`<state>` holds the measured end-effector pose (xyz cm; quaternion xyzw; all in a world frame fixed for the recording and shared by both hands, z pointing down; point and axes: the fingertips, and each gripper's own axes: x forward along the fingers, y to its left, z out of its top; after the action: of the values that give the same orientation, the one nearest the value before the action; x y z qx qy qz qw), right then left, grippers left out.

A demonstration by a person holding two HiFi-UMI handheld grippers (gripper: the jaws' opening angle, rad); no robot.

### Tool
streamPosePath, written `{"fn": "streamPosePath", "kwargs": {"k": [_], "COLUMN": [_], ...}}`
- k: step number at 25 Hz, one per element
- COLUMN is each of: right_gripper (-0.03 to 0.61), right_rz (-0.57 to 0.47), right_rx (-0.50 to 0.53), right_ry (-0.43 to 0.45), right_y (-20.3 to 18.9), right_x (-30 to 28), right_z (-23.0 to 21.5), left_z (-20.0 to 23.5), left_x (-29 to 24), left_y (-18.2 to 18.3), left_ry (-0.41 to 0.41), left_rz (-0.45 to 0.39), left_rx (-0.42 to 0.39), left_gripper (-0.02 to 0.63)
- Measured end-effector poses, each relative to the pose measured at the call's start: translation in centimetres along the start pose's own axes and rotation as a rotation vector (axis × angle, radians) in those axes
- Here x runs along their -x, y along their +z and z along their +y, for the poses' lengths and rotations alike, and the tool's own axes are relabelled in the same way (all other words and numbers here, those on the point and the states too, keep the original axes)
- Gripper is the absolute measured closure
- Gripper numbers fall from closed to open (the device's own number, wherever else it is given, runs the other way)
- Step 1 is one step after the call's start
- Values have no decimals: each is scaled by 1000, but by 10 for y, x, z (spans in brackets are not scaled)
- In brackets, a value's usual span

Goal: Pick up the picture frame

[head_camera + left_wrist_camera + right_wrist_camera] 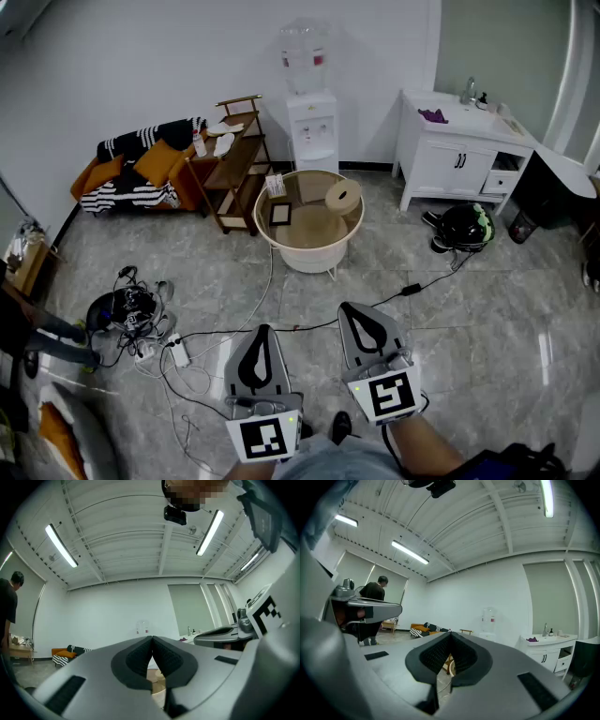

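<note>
A small dark picture frame stands on the left side of a round beige table in the middle of the room, far ahead of both grippers. My left gripper and right gripper are held low near the person's body, side by side, both shut and empty. In the left gripper view the jaws meet at the tips, and only a sliver of the table shows below them. In the right gripper view the jaws are likewise closed together, tilted up toward the wall and ceiling.
On the table also lie a round wooden lid and a small rack. A wooden shelf, orange sofa, water dispenser and white sink cabinet line the back. Cables and a power strip cross the floor. A person stands at left.
</note>
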<state>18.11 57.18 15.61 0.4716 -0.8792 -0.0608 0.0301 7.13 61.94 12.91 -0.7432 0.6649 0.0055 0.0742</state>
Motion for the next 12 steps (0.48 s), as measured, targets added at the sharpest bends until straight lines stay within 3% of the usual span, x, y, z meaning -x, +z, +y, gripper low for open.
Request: {"fn": "streamPosePath", "kwargs": {"k": [7,12], "right_gripper": [568,566], "right_rz": [-6,1], "right_rx": [6,-48], "right_ry": [4,32], "right_y": [3,-5], "right_x": [1,4], "right_z": [-7,-10], "left_z": [-2,0], "left_x": [-4,-2], "left_y": [3,-2], "left_ry": [8,43], "left_rz": [5,16], "left_rx": [-2,-4], "left_gripper": [598,598]}}
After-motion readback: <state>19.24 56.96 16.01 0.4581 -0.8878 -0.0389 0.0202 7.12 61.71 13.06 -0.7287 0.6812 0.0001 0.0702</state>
